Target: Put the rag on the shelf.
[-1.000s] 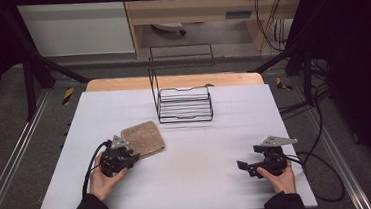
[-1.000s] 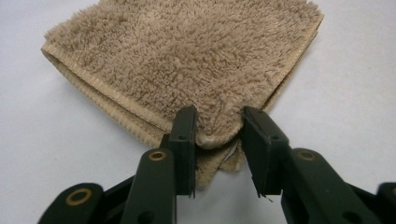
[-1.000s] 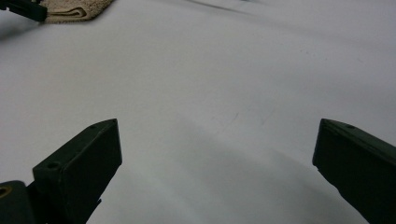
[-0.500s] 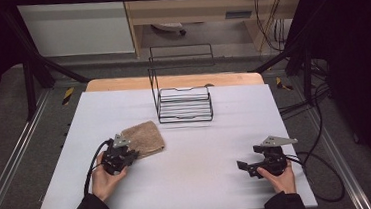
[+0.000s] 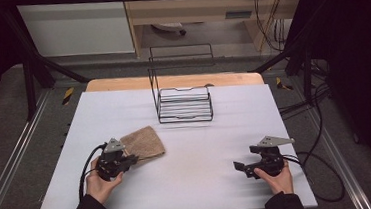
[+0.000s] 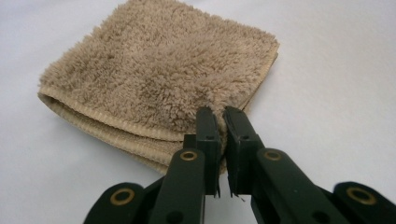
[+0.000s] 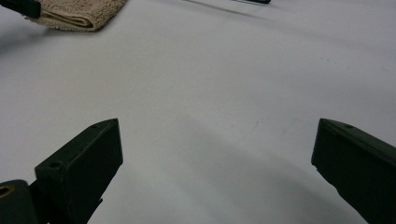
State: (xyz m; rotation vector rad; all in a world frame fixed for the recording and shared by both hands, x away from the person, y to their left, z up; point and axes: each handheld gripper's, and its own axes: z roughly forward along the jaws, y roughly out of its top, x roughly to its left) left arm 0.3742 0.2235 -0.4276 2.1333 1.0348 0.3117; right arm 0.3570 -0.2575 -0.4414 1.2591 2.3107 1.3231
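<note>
Left gripper [image 6: 223, 122], jaws closed on the near corner of the folded tan terry towel [image 6: 159, 79] lying on the white table [image 5: 192, 149], has completed the grasp; next, presumably lift toward the black wire rack [image 5: 183, 102], while the right gripper [image 7: 215, 158] waits wide open, empty.

Light is falling from overhead onto the white desk [image 5: 192, 149], leaving it evenly bright while the surroundings are sinking into darkness. The high view is looking soft and slightly grainy. Ahead of the left gripper [image 6: 223, 122] the towel [image 6: 154, 79] is showing crisp. Between the right gripper [image 7: 217, 140] jaws a faint grey shadow is spreading, and the jaws themselves are blurring.
</note>
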